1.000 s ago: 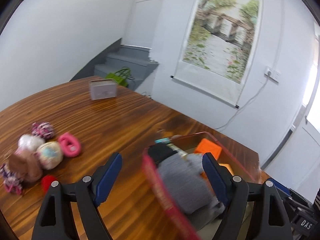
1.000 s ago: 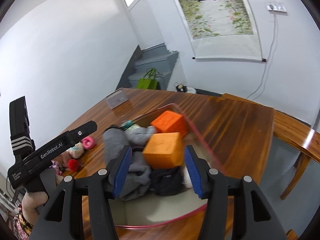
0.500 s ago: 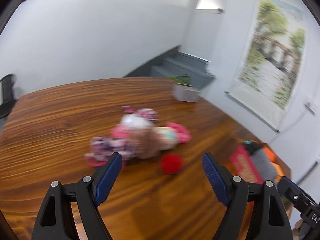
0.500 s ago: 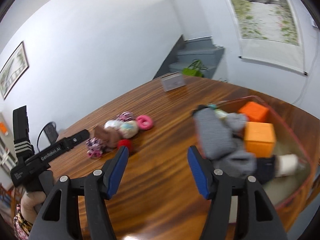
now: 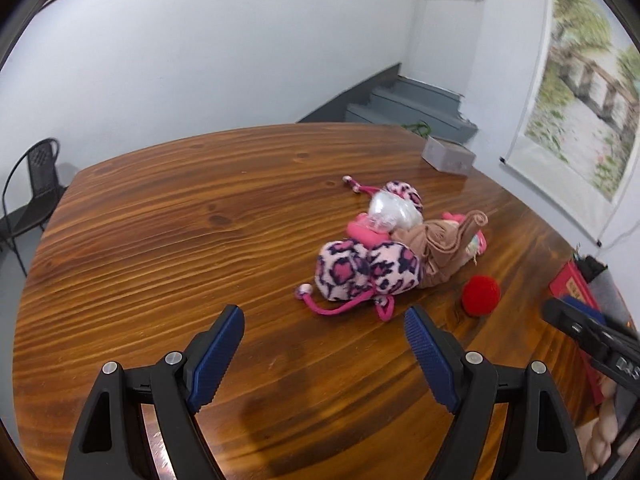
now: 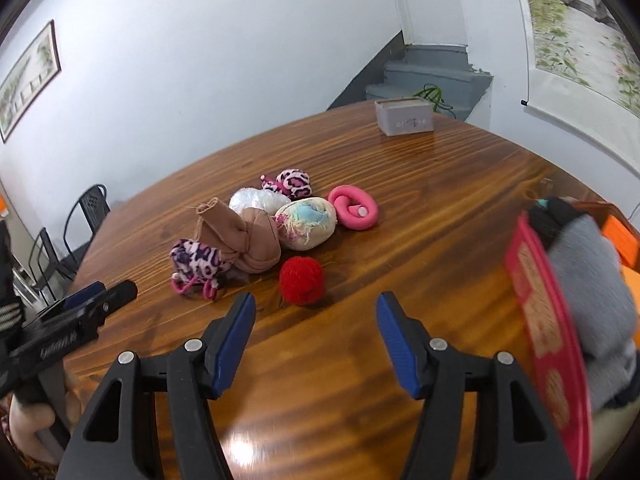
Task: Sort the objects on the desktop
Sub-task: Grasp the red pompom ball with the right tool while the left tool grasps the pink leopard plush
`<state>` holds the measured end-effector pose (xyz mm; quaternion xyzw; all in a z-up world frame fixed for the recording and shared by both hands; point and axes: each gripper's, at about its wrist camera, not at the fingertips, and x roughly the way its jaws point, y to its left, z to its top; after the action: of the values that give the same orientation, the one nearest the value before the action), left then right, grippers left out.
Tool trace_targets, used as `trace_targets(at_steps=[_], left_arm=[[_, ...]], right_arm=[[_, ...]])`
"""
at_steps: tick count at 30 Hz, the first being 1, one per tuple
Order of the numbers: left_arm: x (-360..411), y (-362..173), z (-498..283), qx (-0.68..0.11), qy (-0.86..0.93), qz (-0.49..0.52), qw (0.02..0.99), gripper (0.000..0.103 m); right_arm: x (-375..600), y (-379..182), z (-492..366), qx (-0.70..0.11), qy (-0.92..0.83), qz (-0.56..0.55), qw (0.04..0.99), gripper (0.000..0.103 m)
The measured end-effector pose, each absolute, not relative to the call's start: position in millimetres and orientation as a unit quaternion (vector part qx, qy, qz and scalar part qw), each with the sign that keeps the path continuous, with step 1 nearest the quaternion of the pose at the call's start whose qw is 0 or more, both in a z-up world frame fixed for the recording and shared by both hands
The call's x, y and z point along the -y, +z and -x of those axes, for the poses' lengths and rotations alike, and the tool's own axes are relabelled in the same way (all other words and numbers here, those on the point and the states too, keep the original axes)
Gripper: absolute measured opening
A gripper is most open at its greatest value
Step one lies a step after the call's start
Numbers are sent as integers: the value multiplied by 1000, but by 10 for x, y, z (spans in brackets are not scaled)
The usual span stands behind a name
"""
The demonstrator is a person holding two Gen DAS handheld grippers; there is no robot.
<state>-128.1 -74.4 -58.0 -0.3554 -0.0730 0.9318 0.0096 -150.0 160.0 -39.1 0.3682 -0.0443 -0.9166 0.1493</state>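
A heap of soft items lies on the wooden table point(image 5: 168, 240): a pink leopard-print bundle point(image 5: 366, 270), a tan sock bundle point(image 5: 444, 246), a clear plastic ball point(image 5: 394, 212) and a red pompom point(image 5: 480, 295). The right wrist view adds a pale frayed bundle point(image 6: 306, 222), a pink ring point(image 6: 354, 207) and the red pompom point(image 6: 301, 280). My left gripper point(image 5: 324, 344) is open and empty, just short of the leopard bundle. My right gripper point(image 6: 316, 322) is open and empty, just short of the pompom.
A red-rimmed bin point(image 6: 548, 344) at the right holds grey cloth point(image 6: 592, 280) and orange blocks point(image 6: 622, 234). A grey box point(image 6: 405, 116) stands at the table's far edge. A black chair point(image 5: 32, 188) stands beyond the table's left end.
Both grippers have swung away from the bin to the left and now face the heap of soft items. Both stay open and empty.
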Motion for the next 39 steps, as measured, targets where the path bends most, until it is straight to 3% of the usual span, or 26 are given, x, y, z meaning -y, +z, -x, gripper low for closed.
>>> trace_targets(at_steps=[18,25,26,27,30,39], left_arm=[[390,-792,1900,10,924,380,40,84],[469,-884,2118,24,920,391,37,84],[482,-884,2111,26,920,390,39,79],[490,-879,2099,26,919,391,38,67],[534,-846,2050,34,919,392,37,55],[737,-566,1802,82,932,353,18,55]], right_arm=[[-1578,-711,1904,48,-904,-401,139,67],[-1570,-722,1879,51,-904,-398,147,67],[-1561,-722,1876,50,-904,-397,148,67],[-1551,-724,1874,49,-905,-396,150,67],[-1531,-747,1879,53,-902,-398,159,67],[-1602,-796,1949,85,-896,-407,156,67]])
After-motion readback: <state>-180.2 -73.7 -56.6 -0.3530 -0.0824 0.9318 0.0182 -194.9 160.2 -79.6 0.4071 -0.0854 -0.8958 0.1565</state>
